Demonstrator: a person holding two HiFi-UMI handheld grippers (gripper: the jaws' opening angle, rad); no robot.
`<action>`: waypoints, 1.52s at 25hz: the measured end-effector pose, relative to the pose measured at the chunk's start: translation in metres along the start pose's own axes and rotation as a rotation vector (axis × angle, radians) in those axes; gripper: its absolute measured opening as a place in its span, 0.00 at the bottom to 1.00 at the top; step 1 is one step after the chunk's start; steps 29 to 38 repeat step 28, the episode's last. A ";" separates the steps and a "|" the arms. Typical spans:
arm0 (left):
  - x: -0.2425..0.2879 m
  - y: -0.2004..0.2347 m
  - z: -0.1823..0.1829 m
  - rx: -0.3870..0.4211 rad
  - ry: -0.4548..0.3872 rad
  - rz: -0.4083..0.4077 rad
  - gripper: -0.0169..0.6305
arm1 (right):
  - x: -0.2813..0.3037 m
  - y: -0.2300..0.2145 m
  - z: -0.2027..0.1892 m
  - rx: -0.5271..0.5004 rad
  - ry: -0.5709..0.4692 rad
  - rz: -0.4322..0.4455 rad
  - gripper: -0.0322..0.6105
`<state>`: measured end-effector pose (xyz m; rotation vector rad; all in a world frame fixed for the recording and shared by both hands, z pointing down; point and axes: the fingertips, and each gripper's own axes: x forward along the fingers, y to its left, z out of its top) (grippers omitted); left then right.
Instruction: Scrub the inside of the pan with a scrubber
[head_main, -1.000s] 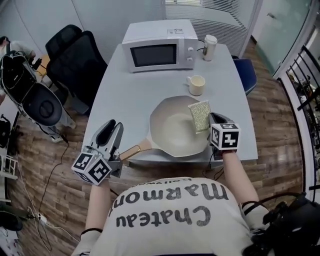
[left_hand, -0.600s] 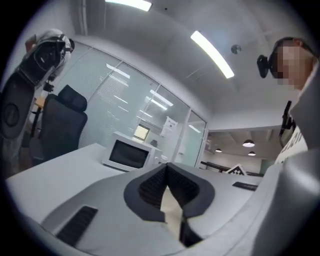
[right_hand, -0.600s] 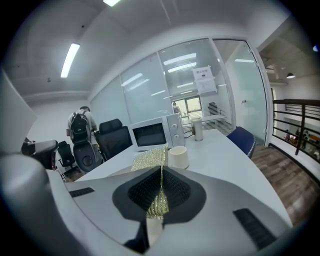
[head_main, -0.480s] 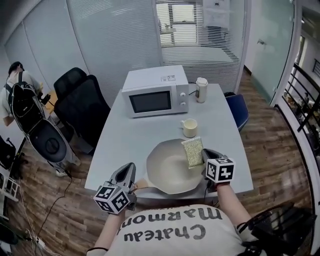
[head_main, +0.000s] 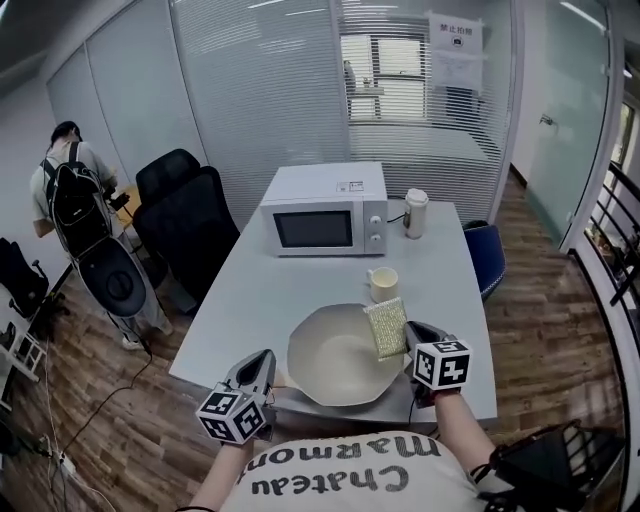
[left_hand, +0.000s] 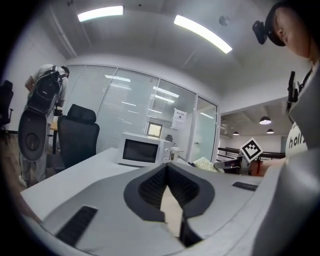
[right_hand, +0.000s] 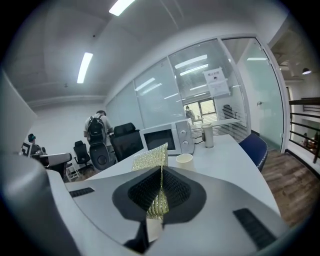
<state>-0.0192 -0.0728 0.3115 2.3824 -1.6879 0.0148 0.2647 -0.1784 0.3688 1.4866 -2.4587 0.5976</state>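
Holding scrubber (head_main: 385, 328): right hand-held gripper (head_main: 408, 338) is pinching it over the pan's (head_main: 330, 368) right rim.
Pan handle (left_hand: 172, 212): left hand-held gripper (head_main: 262, 365) is clamping tight on it.
Pan: is sitting on the worktop (head_main: 260, 300).

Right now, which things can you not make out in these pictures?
Handle: head view, covered by left gripper.
Pan: both gripper views, hidden behind the grippers' own bodies.
Wall notice: head view, print too small.
Scrubber, gripped edge: head view, hidden in right gripper.
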 end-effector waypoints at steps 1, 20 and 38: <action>-0.002 -0.003 -0.002 -0.005 -0.002 0.013 0.01 | -0.001 -0.001 -0.001 -0.005 0.002 0.009 0.07; -0.037 -0.041 -0.034 -0.036 0.031 0.093 0.01 | -0.024 -0.005 -0.035 -0.052 0.064 0.088 0.07; -0.041 -0.047 -0.044 -0.052 0.033 0.098 0.01 | -0.028 -0.008 -0.045 -0.056 0.074 0.086 0.07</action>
